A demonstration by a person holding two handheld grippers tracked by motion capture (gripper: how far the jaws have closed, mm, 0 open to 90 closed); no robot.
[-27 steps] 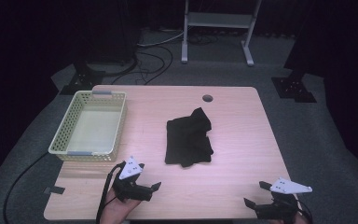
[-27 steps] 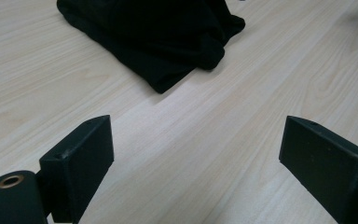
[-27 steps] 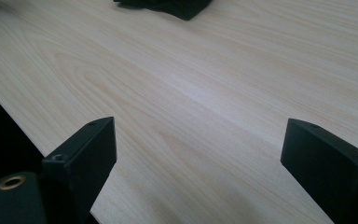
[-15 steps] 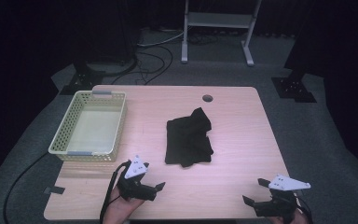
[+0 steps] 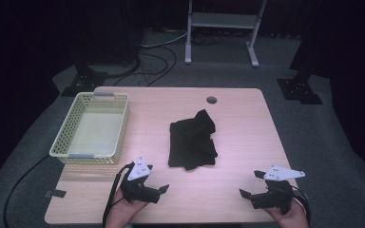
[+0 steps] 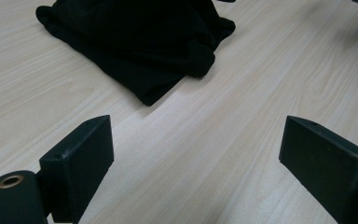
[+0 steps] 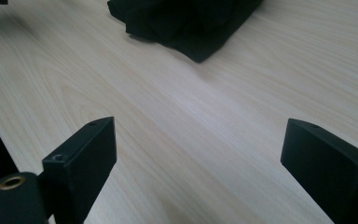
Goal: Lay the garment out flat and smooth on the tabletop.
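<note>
High view: both grippers, left gripper [image 5: 160, 189] and right gripper [image 5: 245, 194], hover with fingers released near the counter [image 5: 237, 118] edge, aimed toward the crumpled black cloth [image 5: 192, 139] mid-counter, probably readying a grasp.

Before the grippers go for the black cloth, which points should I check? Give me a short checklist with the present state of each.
1. Left gripper open, nothing between its jaws: ok.
2. Right gripper open and empty: ok.
3. Black cloth lies free on the table, apart from both grippers: ok.
4. Cloth flat and unfolded: not ok, it is crumpled.
5. Basket empty: ok.
6. Which cloth edge is a single layer: cannot tell.
</note>
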